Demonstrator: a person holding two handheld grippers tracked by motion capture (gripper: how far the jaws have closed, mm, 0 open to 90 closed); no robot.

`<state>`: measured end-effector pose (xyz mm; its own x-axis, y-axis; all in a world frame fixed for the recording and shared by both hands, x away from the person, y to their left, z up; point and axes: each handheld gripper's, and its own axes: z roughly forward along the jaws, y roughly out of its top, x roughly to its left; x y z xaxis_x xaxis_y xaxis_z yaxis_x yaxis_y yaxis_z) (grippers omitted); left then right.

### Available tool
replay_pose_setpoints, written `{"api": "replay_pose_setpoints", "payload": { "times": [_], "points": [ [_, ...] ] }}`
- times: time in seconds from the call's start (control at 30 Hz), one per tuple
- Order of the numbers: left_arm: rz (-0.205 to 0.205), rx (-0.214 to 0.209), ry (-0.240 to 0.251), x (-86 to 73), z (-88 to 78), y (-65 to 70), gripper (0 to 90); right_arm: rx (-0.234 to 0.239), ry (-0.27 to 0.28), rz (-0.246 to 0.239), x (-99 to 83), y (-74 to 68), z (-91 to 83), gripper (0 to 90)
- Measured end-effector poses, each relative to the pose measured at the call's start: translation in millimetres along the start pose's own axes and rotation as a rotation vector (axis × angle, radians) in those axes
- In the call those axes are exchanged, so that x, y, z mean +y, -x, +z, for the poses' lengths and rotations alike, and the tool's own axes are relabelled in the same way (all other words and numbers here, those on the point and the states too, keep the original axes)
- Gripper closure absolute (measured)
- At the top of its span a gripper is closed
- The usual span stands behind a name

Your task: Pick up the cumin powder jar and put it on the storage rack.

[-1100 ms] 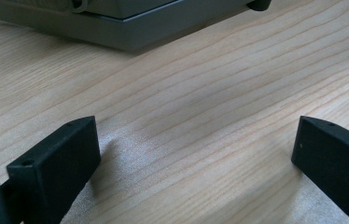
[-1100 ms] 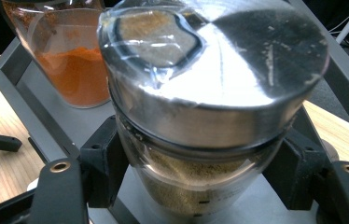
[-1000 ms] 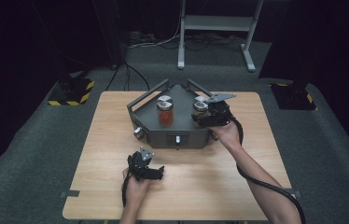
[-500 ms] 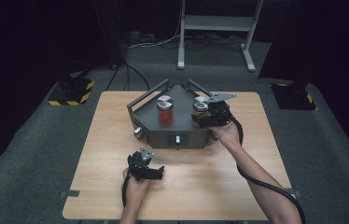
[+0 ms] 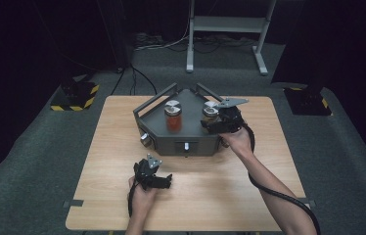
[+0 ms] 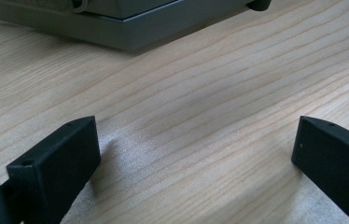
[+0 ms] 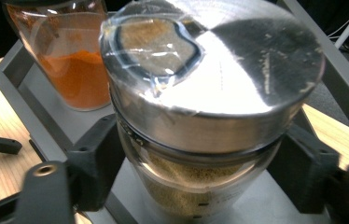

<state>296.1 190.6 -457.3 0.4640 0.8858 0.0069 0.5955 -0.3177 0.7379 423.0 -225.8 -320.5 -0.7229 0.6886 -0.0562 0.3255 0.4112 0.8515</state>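
A light wooden table (image 5: pixel 112 147) is standing on grey carpet (image 5: pixel 34 171). A dark grey metal tray (image 5: pixel 183 142) with raised rails is sitting directly on it, toward the far middle, its base edge (image 6: pixel 130 35) resting on the wood grain.

tan spice jar (image 7: pixel 210 116) | upright | in grey tray (image 5: pixel 191 139) | beside orange jar (image 5: pixel 173 116)

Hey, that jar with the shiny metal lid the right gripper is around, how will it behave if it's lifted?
The jar looks like smooth glass, so it may slip between the right gripper's jaws. Its wide metal lid could catch on them. Partly filled with yellowish grains, it probably feels fairly heavy and breakable.
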Motion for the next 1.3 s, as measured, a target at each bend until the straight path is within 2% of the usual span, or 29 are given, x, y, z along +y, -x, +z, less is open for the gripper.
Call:
{"api": "replay_pose_setpoints", "payload": {
  "times": [0.37, 0.6, 0.87, 1.3],
  "points": [
    [-0.001, 0.0, 0.0, 0.0, 0.0, 0.0, 1.0, 0.025, 0.018, 0.011, -7.9, 6.2, -5.6, 10.5],
    [0.0, 0.0, 0.0, 0.0, 0.0, 0.0, 1.0, 0.044, 0.032, 0.005, -15.0, 6.3, -12.8, 10.0],
    [0.0, 0.0, 0.0, 0.1, 0.0, 0.0, 1.0, 0.041, 0.041, 0.009, -28.1, 6.3, -24.6, 10.1],
    [0.0, 0.0, 0.0, 0.0, 0.0, 0.0, 1.0, 0.022, 0.048, 0.023, -61.5, 4.8, -48.0, 10.1]
  ]
}}
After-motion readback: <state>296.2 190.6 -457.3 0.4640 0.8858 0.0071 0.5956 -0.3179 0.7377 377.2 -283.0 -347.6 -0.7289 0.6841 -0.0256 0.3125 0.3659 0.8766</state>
